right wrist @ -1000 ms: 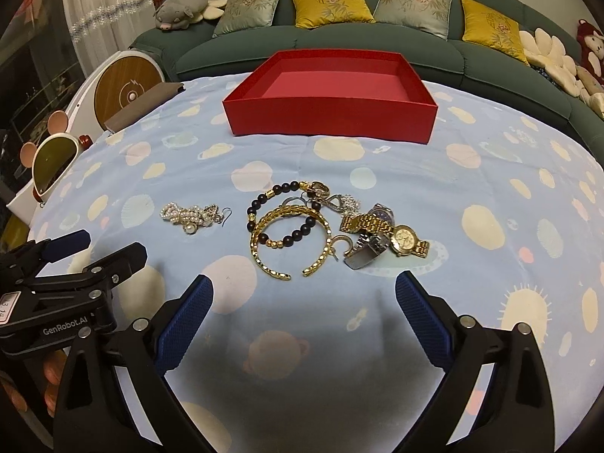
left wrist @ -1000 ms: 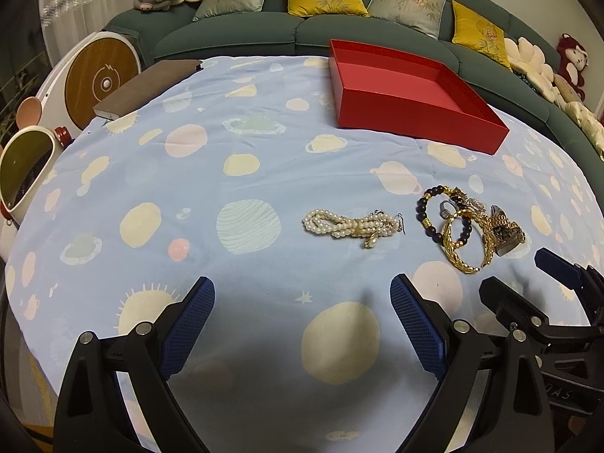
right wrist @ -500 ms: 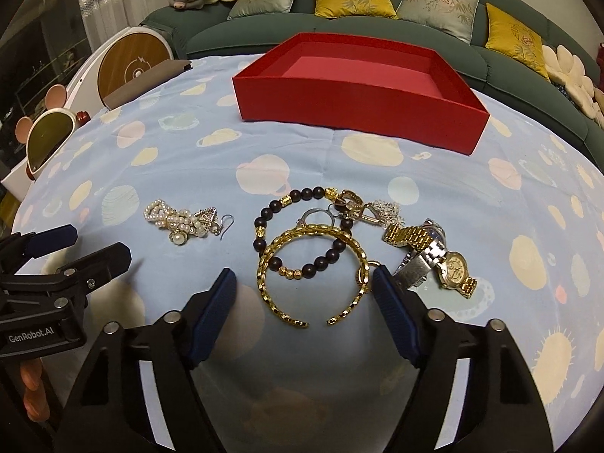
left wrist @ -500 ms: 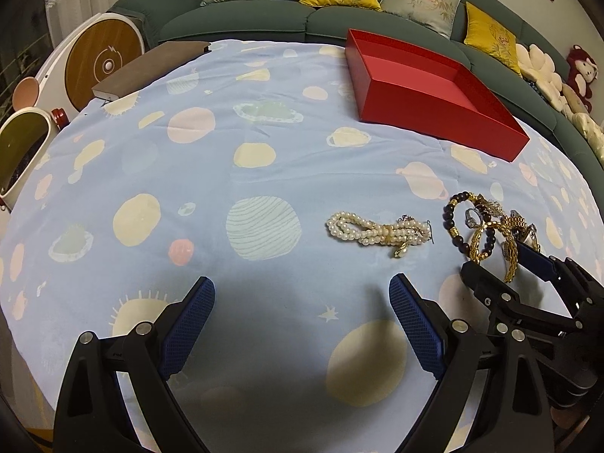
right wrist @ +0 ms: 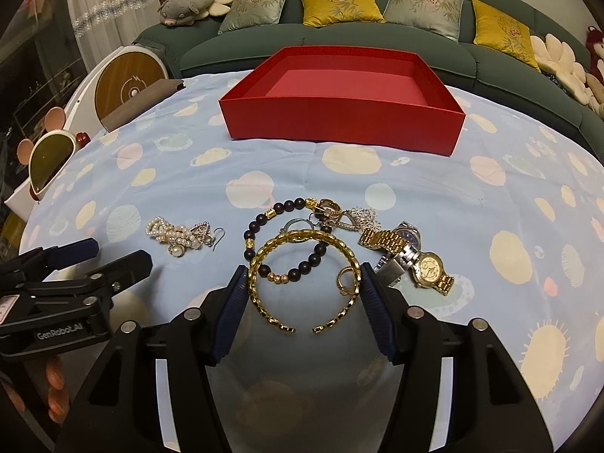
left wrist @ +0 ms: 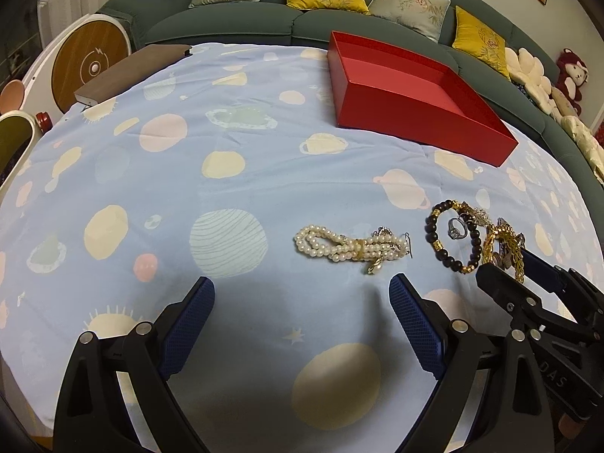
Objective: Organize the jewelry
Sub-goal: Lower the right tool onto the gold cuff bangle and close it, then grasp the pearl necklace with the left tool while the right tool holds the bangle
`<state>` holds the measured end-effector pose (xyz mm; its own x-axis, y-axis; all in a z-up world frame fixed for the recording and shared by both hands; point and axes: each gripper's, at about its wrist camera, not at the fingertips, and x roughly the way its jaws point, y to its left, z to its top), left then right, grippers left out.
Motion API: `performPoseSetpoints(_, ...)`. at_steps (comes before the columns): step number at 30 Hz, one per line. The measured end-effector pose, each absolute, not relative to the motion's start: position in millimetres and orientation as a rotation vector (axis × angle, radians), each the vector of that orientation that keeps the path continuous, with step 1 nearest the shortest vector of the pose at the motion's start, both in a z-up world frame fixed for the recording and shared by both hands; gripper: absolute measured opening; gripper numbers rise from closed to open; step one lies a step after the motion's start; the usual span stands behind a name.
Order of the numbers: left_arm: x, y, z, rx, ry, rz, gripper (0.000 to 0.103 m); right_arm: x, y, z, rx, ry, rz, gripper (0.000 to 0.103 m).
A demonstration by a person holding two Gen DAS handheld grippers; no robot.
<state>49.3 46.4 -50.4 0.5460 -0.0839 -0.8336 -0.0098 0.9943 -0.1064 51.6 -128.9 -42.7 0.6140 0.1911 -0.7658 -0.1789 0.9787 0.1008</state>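
Note:
My right gripper (right wrist: pixel 304 275) straddles a gold open bangle (right wrist: pixel 302 233) on the blue planet-print cloth; its jaws are closing and both blue pads touch the bangle's sides. A dark bead bracelet (right wrist: pixel 256 222), a small gold ring (right wrist: pixel 345 277), silver charms and a gold and steel watch (right wrist: pixel 426 264) lie tangled around it. A pearl bracelet (left wrist: pixel 339 245) lies just beyond my left gripper (left wrist: pixel 302 287), which hovers open and empty over the cloth. The empty red box (right wrist: pixel 339 128) stands behind the pile.
A green sofa (right wrist: pixel 339 49) with several cushions and plush toys curves behind the table. A brown board (left wrist: pixel 132 71) and a white round-faced device (left wrist: pixel 90 68) stand at the far left edge. A hand (right wrist: pixel 56 389) holds the left gripper's handle.
The right jaws have narrowed from wide open onto the gold bangle, after the gripper advanced over the pile. The left gripper has shifted slightly, and the pearl bracelet now sits nearer its right finger.

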Motion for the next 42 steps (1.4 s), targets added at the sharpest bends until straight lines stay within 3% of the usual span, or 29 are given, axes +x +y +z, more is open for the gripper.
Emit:
performPoseSetpoints(11, 80, 41, -47, -0.255, 0.985, -0.023, 0.091, 51, -142, -40, 0.051, 0.89, 0.202, 0.057)
performPoseSetpoints(21, 72, 33, -61, -0.065, 1.035, 0.069, 0.091, 50, -137, -39, 0.041, 0.898, 0.224, 0.057)
performPoseSetpoints(30, 57, 40, -57, -0.01, 1.008, 0.035, 0.056, 40, -131, -35, 0.02, 0.894, 0.239, 0.057)
performPoseSetpoints(33, 57, 37, -55, 0.001, 0.998, 0.001, 0.038, 39, -129, -34, 0.017, 0.89, 0.242, 0.057)
performPoseSetpoints(35, 58, 35, -55, 0.002, 0.992, -0.024, 0.02, 38, -128, -33, 0.013, 0.887, 0.243, 0.057)
performPoseSetpoints(37, 59, 35, -54, -0.011, 0.994, -0.056, 0.01, 38, -128, -32, 0.012, 0.887, 0.243, 0.057)
performPoseSetpoints(40, 60, 33, -53, -0.041, 1.002, -0.107, 0.002, 37, -128, -31, 0.014, 0.885, 0.243, 0.057)
performPoseSetpoints(42, 60, 31, -53, -0.048, 1.004, -0.125, 0.002, 37, -128, -31, 0.015, 0.883, 0.242, 0.057)
